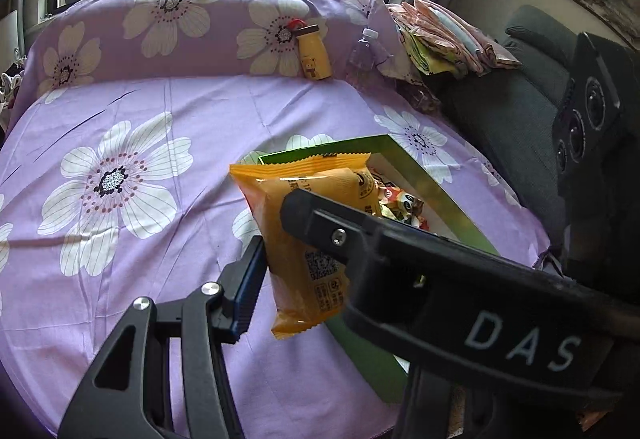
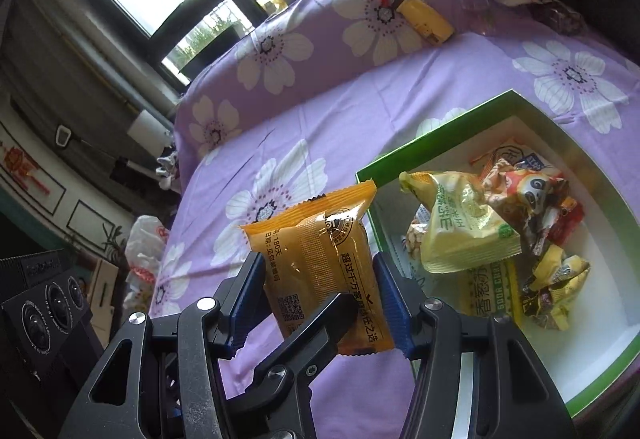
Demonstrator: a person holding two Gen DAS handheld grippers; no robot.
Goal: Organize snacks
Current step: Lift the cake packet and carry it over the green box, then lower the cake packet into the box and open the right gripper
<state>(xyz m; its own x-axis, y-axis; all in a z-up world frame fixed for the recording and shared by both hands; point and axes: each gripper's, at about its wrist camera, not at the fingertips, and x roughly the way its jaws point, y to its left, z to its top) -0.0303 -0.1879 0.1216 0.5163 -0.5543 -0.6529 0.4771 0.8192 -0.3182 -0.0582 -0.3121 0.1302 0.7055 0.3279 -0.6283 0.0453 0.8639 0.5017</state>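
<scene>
The right gripper [image 2: 320, 299] and the left gripper [image 1: 272, 251] each clamp an orange packet [image 2: 320, 259], partly closed, just beside the green box [image 2: 440, 127]. Carry each over the rim, then release among the snacks [image 2: 500, 223].

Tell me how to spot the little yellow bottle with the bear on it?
Look at the purple flowered cover, then at its raised back edge under the window. The yellow bottle leans there, left of a clear bottle. Only it has a brown cap and a bear picture.
</scene>
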